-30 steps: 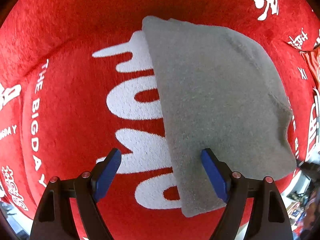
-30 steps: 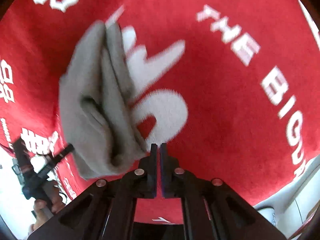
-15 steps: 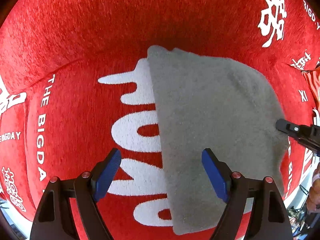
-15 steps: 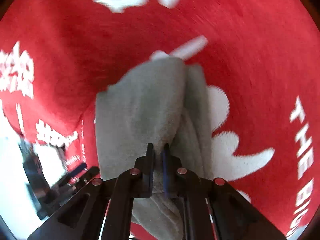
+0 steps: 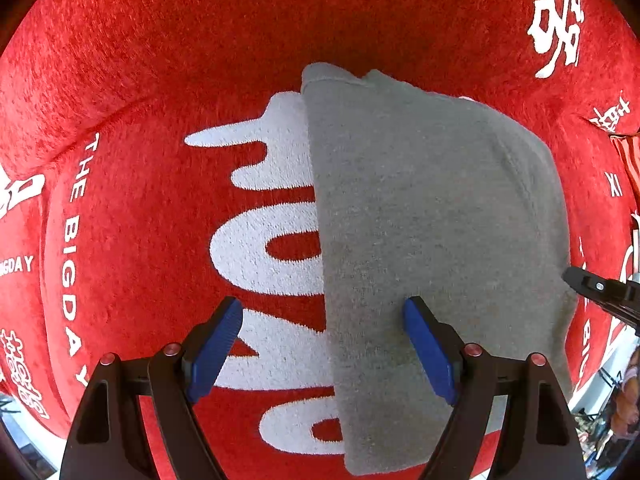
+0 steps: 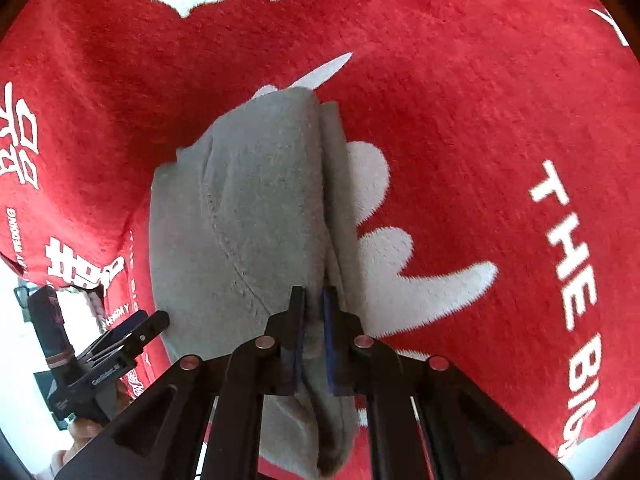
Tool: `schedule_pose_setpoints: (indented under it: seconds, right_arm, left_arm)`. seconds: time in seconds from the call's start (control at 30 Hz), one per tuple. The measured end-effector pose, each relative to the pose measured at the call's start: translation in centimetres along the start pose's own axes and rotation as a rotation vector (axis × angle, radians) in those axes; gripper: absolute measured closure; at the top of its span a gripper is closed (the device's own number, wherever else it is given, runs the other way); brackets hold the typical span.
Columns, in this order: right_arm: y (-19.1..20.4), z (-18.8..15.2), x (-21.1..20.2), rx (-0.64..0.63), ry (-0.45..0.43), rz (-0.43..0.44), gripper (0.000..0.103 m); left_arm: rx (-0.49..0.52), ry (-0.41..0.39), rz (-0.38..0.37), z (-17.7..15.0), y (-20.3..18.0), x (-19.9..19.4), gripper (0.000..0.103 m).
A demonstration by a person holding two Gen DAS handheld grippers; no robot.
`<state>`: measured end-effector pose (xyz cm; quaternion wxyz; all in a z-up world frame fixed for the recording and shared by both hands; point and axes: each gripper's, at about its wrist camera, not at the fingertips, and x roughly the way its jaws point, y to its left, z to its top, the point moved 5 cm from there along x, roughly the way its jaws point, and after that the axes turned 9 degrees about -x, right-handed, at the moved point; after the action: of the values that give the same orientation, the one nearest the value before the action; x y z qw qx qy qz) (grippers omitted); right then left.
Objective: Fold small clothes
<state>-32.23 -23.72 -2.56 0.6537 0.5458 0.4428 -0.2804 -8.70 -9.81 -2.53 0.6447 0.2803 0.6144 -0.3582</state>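
Note:
A small grey fleece garment (image 5: 432, 232) lies folded on a red cloth with white lettering (image 5: 160, 80). My left gripper (image 5: 324, 344) is open and hovers over the garment's left edge, with nothing between its blue pads. In the right wrist view the garment (image 6: 256, 216) shows as a folded stack. My right gripper (image 6: 314, 312) is shut on a fold of the garment at its near edge. The right gripper also shows at the right edge of the left wrist view (image 5: 600, 288).
The red cloth (image 6: 480, 120) covers the whole surface. Its edge drops off at the near left in the right wrist view, where the left gripper's body (image 6: 108, 352) shows. A room floor with clutter (image 5: 600, 420) shows past the cloth's right edge.
My right gripper moved from the bare cloth beside the garment onto it and closed on a fold. My left gripper stayed open and drew back slightly over the left edge.

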Motion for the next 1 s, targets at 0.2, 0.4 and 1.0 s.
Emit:
schedule_pose_setpoints:
  seconds: [0.2,0.4,1.0]
  right_arm:
    - [-1.7,-1.0,-1.7,0.09,-0.033,0.047,0.078]
    - [-2.1,-1.7,-1.8,0.118,-0.033,0.058,0.059]
    - [-2.2,0.2,-0.7,0.111,-0.015,0.135,0.032]
  left_arm:
    - [0.001,0.003,0.003,0.1,0.1,0.0,0.019]
    - [0.011,0.017,0.008,0.3,-0.4,0.2,0.019]
    - [-0.072,0.013,-0.048,3.1,0.9,0.1,0.0]
